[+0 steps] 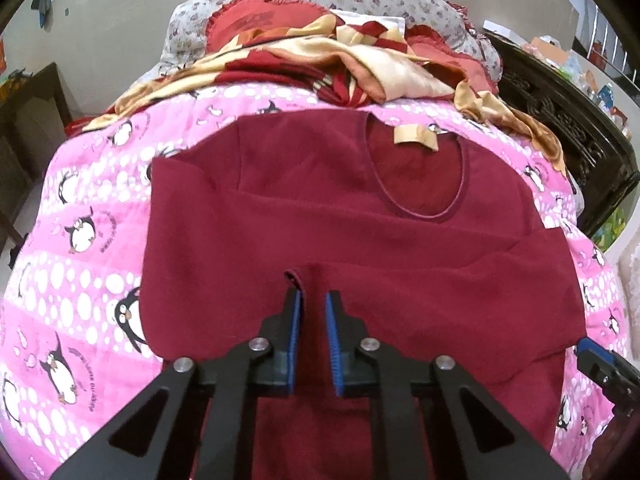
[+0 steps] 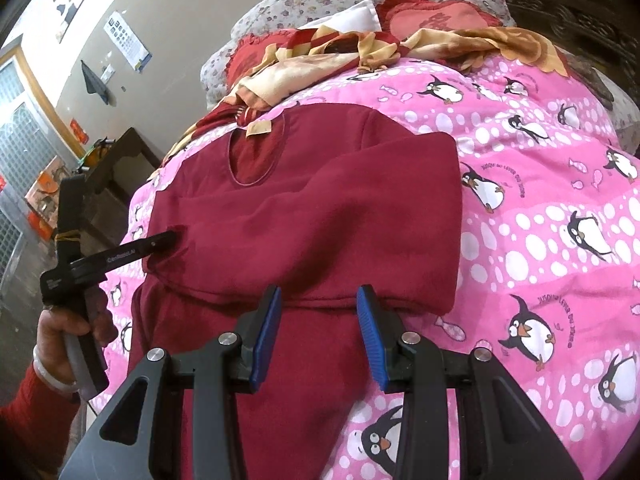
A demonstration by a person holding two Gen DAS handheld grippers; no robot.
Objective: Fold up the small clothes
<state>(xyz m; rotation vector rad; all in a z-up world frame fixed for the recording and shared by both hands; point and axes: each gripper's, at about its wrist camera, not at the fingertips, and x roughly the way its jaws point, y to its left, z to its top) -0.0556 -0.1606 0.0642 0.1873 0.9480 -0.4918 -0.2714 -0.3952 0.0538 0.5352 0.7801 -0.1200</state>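
A fold of the red top [image 1: 360, 240] is pinched by the left hand-held gripper [image 1: 313, 300]; the right hand-held gripper [image 2: 318, 300], at 6 o'clock, is held spread over its hem.

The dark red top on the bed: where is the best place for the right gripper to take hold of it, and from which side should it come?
Likely the folded sleeve edge on the dark red top, just ahead of the right gripper. That raised edge lies across the cloth between the open jaws, so come from the hem side, angled downward, and pinch it. The left gripper already pinches a similar fold.
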